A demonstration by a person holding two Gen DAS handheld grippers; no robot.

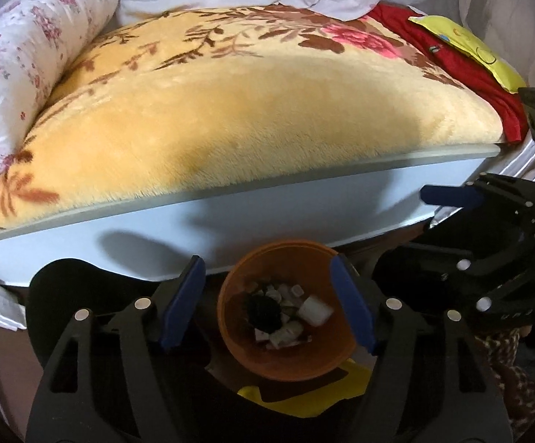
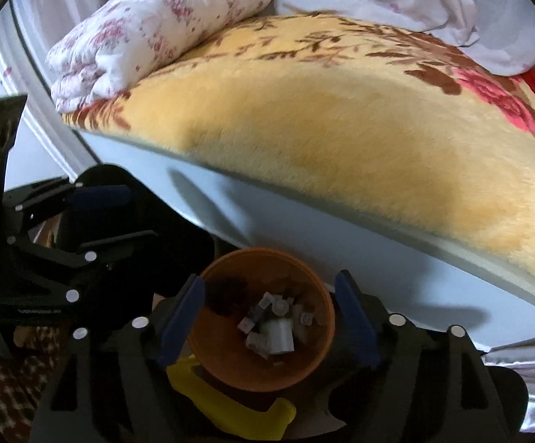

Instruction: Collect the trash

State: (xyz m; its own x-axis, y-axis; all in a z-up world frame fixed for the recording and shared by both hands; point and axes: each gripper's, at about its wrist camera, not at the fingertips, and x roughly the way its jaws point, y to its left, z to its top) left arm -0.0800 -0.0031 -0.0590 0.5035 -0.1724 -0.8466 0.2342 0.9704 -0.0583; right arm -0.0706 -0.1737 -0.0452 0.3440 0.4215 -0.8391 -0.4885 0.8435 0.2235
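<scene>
I see the big bed point(image 1: 230, 129) with its fuzzy yellow blanket point(image 2: 341, 140) past both tongs. Below my left tongs point(image 1: 271, 302) and right tongs point(image 2: 267, 317) sits the orange bin point(image 1: 256, 361). Both tongs hang spread apart over it with nothing in them. Little white scraps of trash point(image 2: 278, 336) lie in the bin's bottom.

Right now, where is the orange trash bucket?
In both wrist views the orange bucket sits low in the middle, on the floor beside the bed's white side panel, seen between each gripper's open fingers, a yellow thing beside it.
</scene>
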